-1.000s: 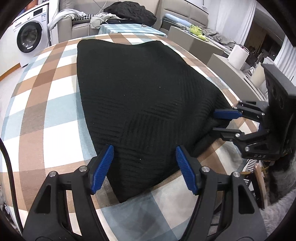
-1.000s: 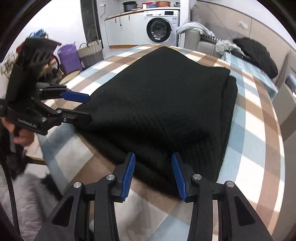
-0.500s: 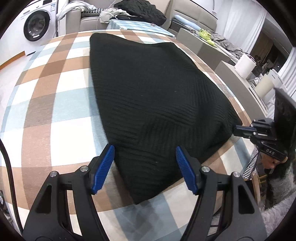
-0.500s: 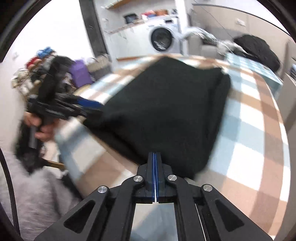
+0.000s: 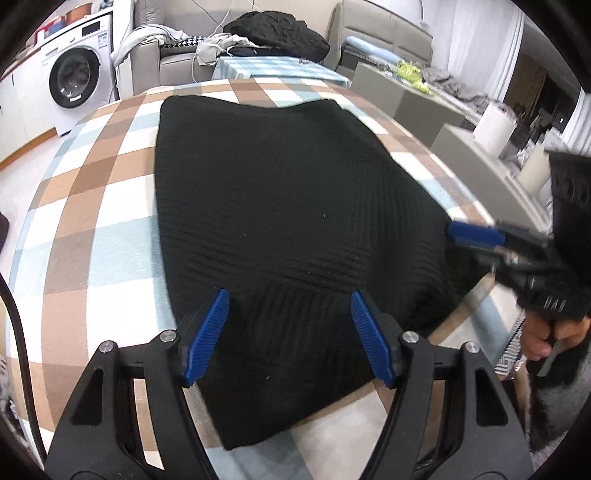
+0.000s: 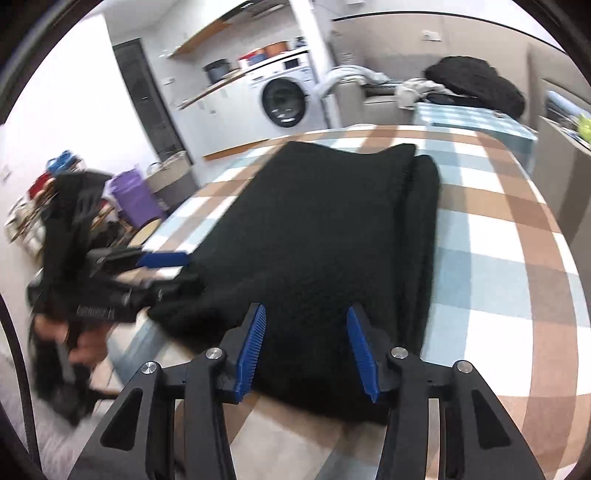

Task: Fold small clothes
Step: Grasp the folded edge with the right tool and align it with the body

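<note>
Garment: black ribbed knit garment [image 5: 280,221], folded flat on the blue, brown and white checked tablecloth [image 5: 92,236].
Long axis: runs from the near table edge towards the white washing machine [image 6: 284,99].
Left gripper [image 5: 288,336]: jaws wide apart over the near hem, gripping nothing.
Right gripper [image 6: 306,347]: jaws just reopened, partly apart, knit below, nothing pinched.

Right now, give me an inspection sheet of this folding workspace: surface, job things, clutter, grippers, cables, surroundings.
Surface: checked tablecloth in brown, blue and white.
Job's things: black knit garment lying flat, folded.
Clutter: nothing seen on the table.
Grippers: left gripper open over the near hem; right gripper, jaws just reopened, empty above the garment's edge.
Cables: black cable at the frame's left.
Surroundings: washing machine, sofa with clothes, purple basket.
</note>
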A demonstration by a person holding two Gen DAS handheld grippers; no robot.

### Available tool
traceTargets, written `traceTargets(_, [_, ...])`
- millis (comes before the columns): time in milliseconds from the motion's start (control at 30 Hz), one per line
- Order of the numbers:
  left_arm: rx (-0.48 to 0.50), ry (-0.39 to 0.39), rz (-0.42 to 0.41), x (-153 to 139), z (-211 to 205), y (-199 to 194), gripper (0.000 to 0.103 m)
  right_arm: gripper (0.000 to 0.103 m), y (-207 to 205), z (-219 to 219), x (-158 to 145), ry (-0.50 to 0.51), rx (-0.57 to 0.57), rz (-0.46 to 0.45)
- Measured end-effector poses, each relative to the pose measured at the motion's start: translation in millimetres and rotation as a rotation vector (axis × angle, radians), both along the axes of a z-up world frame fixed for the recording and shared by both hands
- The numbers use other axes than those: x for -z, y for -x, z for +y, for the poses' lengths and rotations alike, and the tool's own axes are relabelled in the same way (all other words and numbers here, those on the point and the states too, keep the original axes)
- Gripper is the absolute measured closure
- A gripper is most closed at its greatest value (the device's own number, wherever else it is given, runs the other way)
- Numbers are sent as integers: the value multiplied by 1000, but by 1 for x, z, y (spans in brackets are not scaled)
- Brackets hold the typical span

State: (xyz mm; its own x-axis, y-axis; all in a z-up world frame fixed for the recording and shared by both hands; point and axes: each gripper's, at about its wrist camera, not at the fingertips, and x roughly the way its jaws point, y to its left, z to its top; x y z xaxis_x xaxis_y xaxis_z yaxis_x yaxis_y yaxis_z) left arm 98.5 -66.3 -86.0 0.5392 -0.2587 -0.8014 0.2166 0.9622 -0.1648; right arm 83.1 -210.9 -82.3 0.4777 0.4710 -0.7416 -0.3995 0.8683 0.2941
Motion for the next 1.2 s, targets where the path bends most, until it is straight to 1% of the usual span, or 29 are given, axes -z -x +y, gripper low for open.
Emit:
traceTargets(100, [9, -33, -3, 6, -9, 1, 37, 56, -8, -5, 3, -29, 53, 31])
traceTargets(167, [13, -45, -8, 8, -11, 1, 37, 56, -11, -6, 8, -13, 81, 48])
traceTargets(267, [19, -46, -7, 9, -11, 1, 37, 56, -12, -5, 15, -2, 82, 70])
traceTargets(467, [19, -35, -4, 9, -8, 0, 37, 56, -13, -6, 13, -2, 79, 73])
traceTargets(533, [17, -27, -3, 7, -6, 0, 37, 56, -12, -12, 9, -22, 97, 67])
traceTargets(633, [24, 16, -24, -1, -5, 2, 37, 56, -10, -26, 5, -40, 136, 72])
traceTargets(733, [72, 48, -57, -8, -14, 4, 37, 56, -8, -34, 8, -46, 156, 81])
traceTargets(800, [104, 44, -68, -9, -24, 5, 37, 56, -9, -38, 13, -77, 158, 102])
traceTargets(900, [176, 44, -75, -9, -40, 8, 38, 56, -13, -38, 19, -99, 155, 122])
traceTargets(933, [193, 47, -78, -9, -44, 9, 42, 60, -13, -37, 19, -107, 152, 124])
traceTargets(967, [209, 52, -75, -7, -46, 10, 45, 67, -13, -36, 18, -118, 139, 122])
traceTargets(1000, [221, 59, -69, -6, -48, 10, 55, 70, -12, -35, 17, -119, 134, 113])
traceTargets(1033, [233, 71, -59, -3, -50, 10, 68, 77, -12, -34, 16, -121, 128, 104])
traceTargets(1067, [240, 79, -44, 0, -51, 9, 74, 82, -11, -34, 14, -128, 118, 98])
traceTargets(1100, [241, 78, -38, 2, -52, 9, 82, 85, -10, -34, 13, -141, 113, 94])
traceTargets(1200, [242, 82, -45, 3, -53, 11, 92, 93, -10, -36, 11, -157, 118, 88])
